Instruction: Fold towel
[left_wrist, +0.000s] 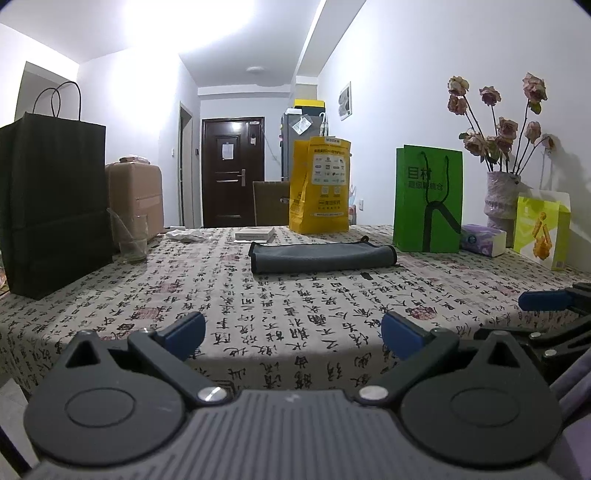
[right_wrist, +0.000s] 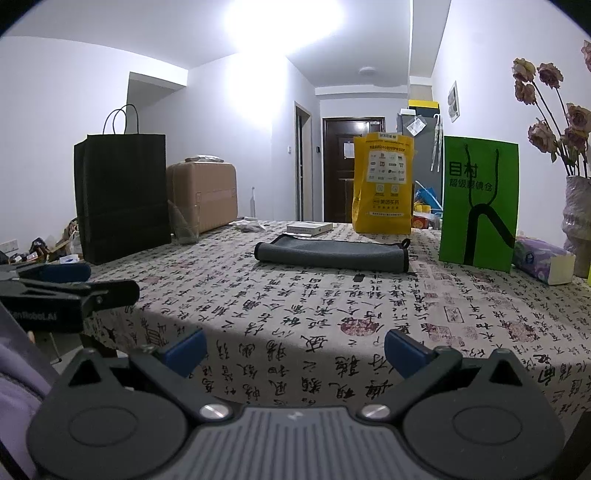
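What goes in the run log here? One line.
left claw open | right claw open | towel lies on table, untouched

Four standing bags — black (left_wrist: 55, 206), yellow (left_wrist: 319, 186), green (left_wrist: 428, 199), lime-and-white (left_wrist: 541, 229) — one towel (left_wrist: 323, 254), one glass (left_wrist: 129, 236), one vase (left_wrist: 500, 199).

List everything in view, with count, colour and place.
towel: 1, grey, folded, mid-table
tablecloth: 1, white with black script, covers table
black bag: 1, left edge
glass: 1, clear, beside black bag
box: 1, white, flat, behind towel
yellow bag: 1, far edge
green bag: 1, right of towel
tissue pack: 1, purple, right of green bag
vase: 1, pale, dried roses, by wall
suitcase: 1, tan, behind table
door: 1, dark brown, hallway
left gripper: jaws open
right gripper: jaws open
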